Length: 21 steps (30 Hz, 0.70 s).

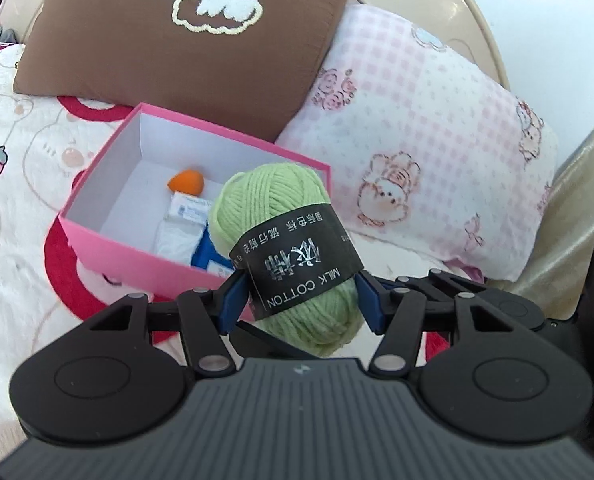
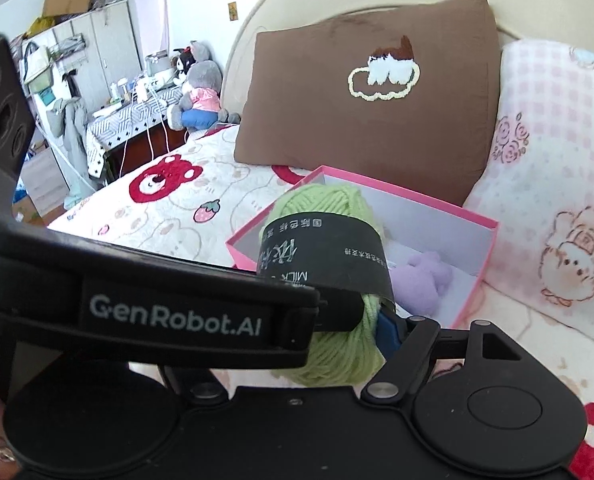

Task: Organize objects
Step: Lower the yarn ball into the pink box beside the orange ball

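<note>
**Entry: yarn and pink box, as we find them**

1. Pink box [image 1: 109, 248]: open, no lid on it, white inside. It sits on the bedspread [image 1: 17, 200] and is our reference for all places below.
2. Green yarn ball [image 1: 293, 240]: it has a black paper band around the middle. We record it held up in front of the box's near corner, above the rim and not inside.
3. Left gripper [image 1: 301, 300]: clenched on the yarn, with a blue pad [image 1: 233, 300] pressing each side just below the band.
4. Right gripper [image 2: 297, 336]: close beside the left one, nearer than the box. One blue pad [image 2: 385, 330] lies against the yarn's side. The other finger is hidden behind the left gripper's body, so we cannot tell whether this tool grips or is released.
5. Inside the box, far end: orange sponge [image 1: 187, 182].
6. Inside the box, middle: white packet [image 1: 179, 232], and just beside it, towards the near wall, a blue item [image 1: 209, 256].
7. Inside the box, from the right wrist view: a lilac plush piece [image 2: 425, 280].
8. Behind the box: brown cushion [image 1: 185, 52], leaning upright, its lower corner touching the far wall.
9. To the right of the box: pink checked pillow [image 1: 417, 128].
10. Well apart from the box, past the bed's far edge: grey plush toy [image 2: 201, 92].
</note>
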Available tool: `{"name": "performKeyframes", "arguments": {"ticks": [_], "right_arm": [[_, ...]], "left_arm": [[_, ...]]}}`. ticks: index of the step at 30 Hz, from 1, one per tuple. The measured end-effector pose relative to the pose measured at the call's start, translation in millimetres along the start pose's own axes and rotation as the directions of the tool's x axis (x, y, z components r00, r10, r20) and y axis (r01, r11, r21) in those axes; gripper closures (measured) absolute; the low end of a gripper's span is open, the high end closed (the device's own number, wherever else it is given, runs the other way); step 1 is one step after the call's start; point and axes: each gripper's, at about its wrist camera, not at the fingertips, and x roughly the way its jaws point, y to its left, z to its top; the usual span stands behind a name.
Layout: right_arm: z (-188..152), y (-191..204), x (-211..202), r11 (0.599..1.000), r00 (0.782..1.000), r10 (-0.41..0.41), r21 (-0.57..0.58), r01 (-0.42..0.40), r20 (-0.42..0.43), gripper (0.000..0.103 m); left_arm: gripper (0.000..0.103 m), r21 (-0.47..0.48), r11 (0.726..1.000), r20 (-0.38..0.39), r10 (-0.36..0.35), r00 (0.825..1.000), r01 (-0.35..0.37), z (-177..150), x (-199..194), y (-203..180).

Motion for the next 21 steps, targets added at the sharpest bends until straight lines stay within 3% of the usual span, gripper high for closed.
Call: {"name": "performKeyframes", "arguments": {"ticks": [13,17,21], "right_arm": [[36,-20,63,0.999,0.999,-0.011,0.042,0.013,-0.047,0.034],[42,-20,82,0.998,0.998,0.01,0.056,-0.007,-0.058,0.046],[43,-26,107,0.997,0.997,0.016,0.079,-0.01,-0.077,0.048]], "left_arm": [[0.047,-0.001,0.999,0.01,0.034,0.999,-0.034,53,52,37],[0.047,-0.012,0.999,0.117,0.051,0.992,-0.05,64,62,48],[0.047,-0.023,0.998,0.109,0.063,0.992,-0.06,63,69,60]]}}
